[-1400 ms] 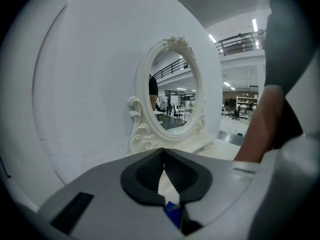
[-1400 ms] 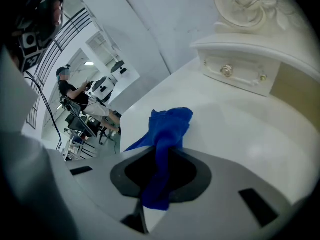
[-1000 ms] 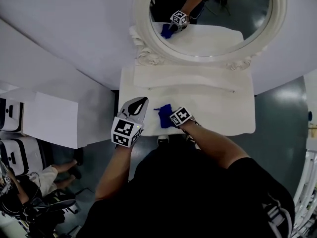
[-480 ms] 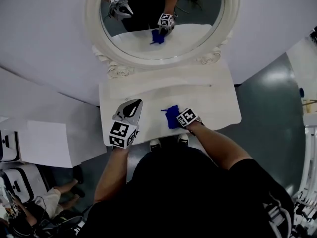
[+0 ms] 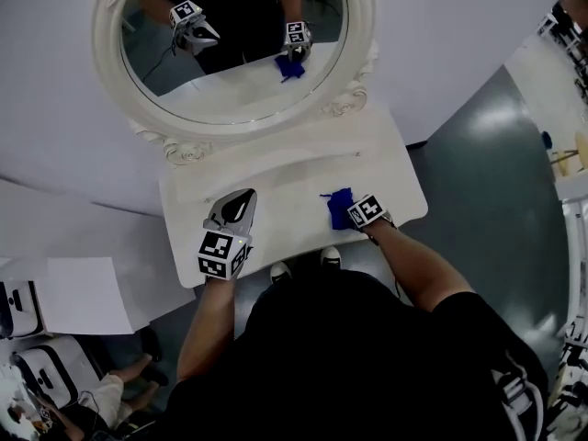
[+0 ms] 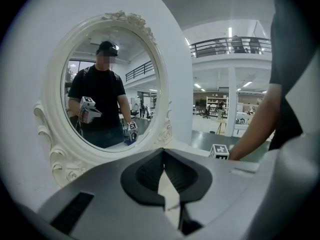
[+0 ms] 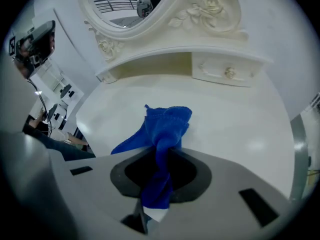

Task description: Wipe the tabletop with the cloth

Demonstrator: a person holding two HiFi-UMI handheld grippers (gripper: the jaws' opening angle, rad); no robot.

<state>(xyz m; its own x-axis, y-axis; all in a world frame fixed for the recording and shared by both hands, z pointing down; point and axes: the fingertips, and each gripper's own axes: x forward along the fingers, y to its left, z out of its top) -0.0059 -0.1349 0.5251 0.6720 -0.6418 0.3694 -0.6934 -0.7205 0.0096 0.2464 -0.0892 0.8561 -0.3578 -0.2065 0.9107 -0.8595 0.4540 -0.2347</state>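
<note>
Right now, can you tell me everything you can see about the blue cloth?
The small blue cloth looks soft and fuzzy, like a microfibre rag with a stitched edge. It is crumpled, not spread flat. One twisted end is pinched in the right claw, which is shut on it. The rest spills forward in a rumpled heap and rests on the white tabletop, toward the table's front right part. Nothing else touches it.

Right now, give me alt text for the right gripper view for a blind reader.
The right gripper has its jaws shut on a crumpled blue cloth that lies forward on the glossy white tabletop. Behind it are a small white drawer with a round knob and an ornate white oval mirror frame.
</note>
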